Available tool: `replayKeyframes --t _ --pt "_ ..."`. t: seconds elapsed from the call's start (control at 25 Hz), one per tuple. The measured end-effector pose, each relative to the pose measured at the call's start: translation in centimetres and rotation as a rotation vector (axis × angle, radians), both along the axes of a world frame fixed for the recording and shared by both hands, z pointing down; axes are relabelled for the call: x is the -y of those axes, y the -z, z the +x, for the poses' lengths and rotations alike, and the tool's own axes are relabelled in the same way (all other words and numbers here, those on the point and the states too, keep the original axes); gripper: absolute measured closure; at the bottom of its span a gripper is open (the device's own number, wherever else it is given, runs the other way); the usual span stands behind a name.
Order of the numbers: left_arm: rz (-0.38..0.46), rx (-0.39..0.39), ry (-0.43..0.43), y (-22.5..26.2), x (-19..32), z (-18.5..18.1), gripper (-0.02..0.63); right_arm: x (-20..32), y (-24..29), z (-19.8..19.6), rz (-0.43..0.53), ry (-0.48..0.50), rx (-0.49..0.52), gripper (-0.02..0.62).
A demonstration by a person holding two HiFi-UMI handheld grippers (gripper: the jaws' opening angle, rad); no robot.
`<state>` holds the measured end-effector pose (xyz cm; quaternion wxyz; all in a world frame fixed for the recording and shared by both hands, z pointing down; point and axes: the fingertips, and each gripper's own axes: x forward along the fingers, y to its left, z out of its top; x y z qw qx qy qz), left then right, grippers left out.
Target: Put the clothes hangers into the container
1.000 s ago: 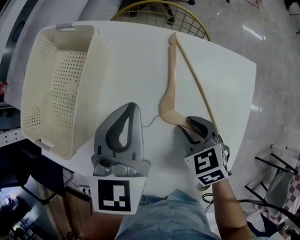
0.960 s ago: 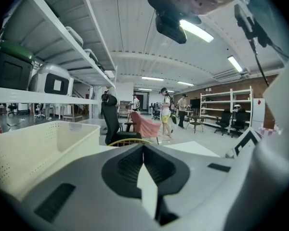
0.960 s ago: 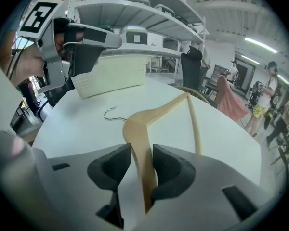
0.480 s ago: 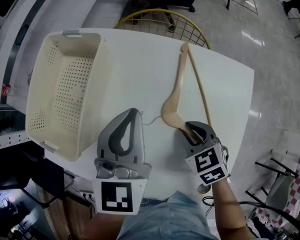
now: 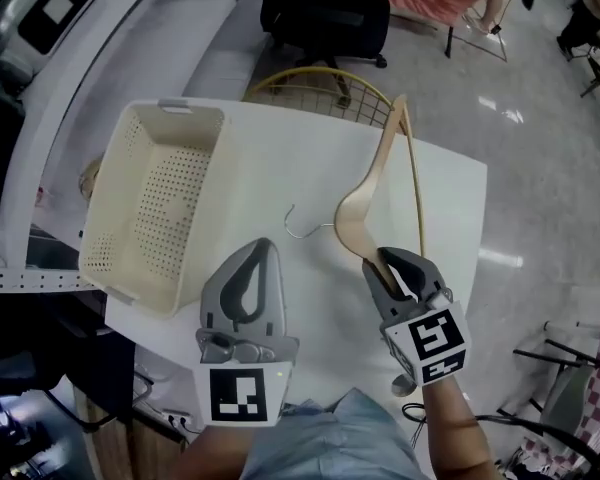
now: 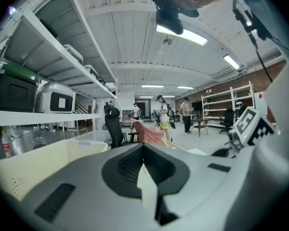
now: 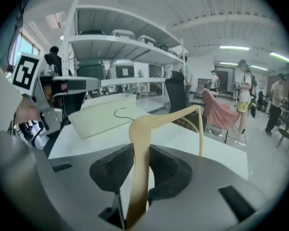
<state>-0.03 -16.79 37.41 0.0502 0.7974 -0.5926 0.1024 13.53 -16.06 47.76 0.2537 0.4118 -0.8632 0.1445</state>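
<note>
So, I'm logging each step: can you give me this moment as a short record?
hanger: wooden, held above the table
right gripper: jaws have just been closing, now pressed on the hanger's arm
left gripper: shut, empty
basket: on the table, left of the hanger, empty
task: hanger not yet in basket

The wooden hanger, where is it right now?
In the head view the wooden hanger is on the right, above the white table, one end gripped in the right claw, its hook pointing left toward the cream basket.
</note>
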Motion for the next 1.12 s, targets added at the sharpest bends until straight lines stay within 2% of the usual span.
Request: replayKeyframes --t 0.28,0.56,0.8,1.12 --pt "0.081 -0.013 0.01 5.5 -3.7 0.4 0.594 -2.0 10.5 -0.8 0.128 -0.03 0.181 0.486" --pt "0.269 0.023 0.036 12.1 -6.5 0.5 0.595 -3.5 18.6 -1.8 0.24 0.007 0.286 0.485" --pt "0.293 0.028 0.068 15.1 -10.6 0.8 0.595 -6.8 21.0 -2.2 0.281 0.053 0.296 0.486" --pt "0.287 0.06 0.125 15.1 -14.2 -0.5 0.595 -9.6 20.2 -4.3 0.259 0.12 0.312 0.486"
